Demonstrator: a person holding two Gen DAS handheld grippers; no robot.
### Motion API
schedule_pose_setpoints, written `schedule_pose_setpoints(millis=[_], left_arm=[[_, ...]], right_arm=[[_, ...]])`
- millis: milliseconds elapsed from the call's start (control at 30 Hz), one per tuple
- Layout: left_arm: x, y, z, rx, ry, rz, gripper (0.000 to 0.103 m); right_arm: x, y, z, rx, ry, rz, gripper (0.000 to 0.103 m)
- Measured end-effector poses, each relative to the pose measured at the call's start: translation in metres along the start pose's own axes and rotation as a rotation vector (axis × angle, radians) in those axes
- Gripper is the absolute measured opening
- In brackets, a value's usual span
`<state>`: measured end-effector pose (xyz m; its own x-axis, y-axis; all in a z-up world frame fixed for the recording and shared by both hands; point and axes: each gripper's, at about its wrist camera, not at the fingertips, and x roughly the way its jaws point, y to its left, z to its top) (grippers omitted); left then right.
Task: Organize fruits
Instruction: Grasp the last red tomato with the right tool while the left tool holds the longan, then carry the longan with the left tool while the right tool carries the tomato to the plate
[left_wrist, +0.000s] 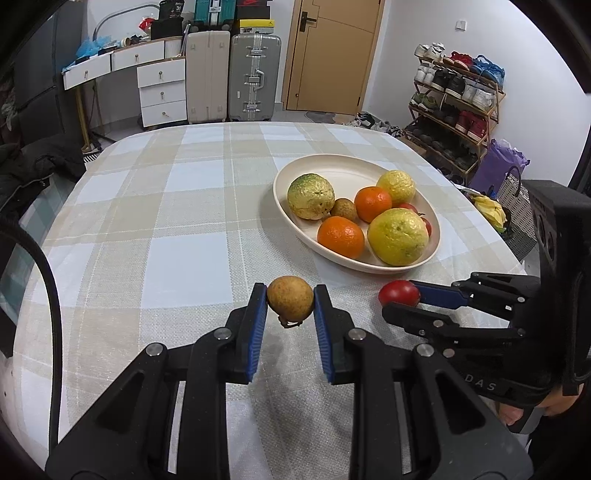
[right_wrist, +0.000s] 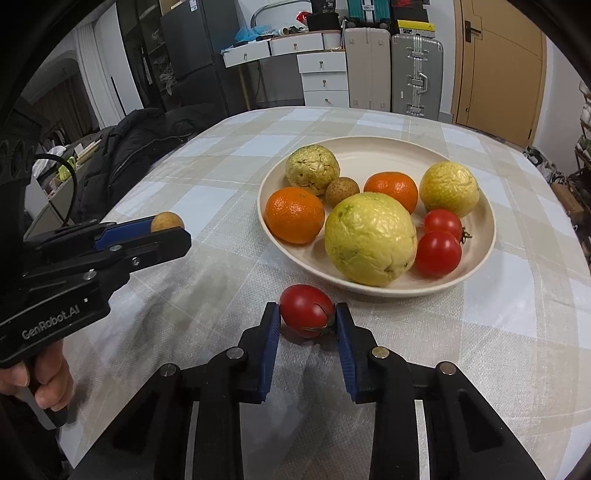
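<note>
My left gripper (left_wrist: 290, 297) is shut on a small brown fruit (left_wrist: 290, 299), held just above the checked tablecloth. It also shows in the right wrist view (right_wrist: 167, 221). My right gripper (right_wrist: 307, 314) is shut on a red tomato (right_wrist: 306, 311), close to the near rim of the cream plate (right_wrist: 484, 236). The tomato also shows in the left wrist view (left_wrist: 399, 292). The plate (left_wrist: 332, 168) holds yellow-green guavas, two oranges, a small brown fruit and two tomatoes.
The table (left_wrist: 147, 221) carries a beige and white checked cloth. A black jacket (right_wrist: 122, 155) lies at its left edge. Suitcases (left_wrist: 255, 77), drawers and a shoe rack (left_wrist: 454, 107) stand beyond the table.
</note>
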<state>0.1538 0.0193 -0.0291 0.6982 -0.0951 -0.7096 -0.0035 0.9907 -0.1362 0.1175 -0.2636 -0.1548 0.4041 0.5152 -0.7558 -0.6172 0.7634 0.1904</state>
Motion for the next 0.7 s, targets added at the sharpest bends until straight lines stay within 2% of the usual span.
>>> schedule_pose_setpoints(millis=[267,700], left_arm=[[-0.003,-0.01,-0.001,0.013,-0.015,-0.008,0.023],[-0.019,-0.037,0.004,0.066,-0.073,-0.03,0.023]], right_arm=[[-0.023,-0.006,-0.007,-0.001,-0.06,0.01,0.03],[-0.062,-0.041,0.003,0.092,-0.199,-0.009,0.03]])
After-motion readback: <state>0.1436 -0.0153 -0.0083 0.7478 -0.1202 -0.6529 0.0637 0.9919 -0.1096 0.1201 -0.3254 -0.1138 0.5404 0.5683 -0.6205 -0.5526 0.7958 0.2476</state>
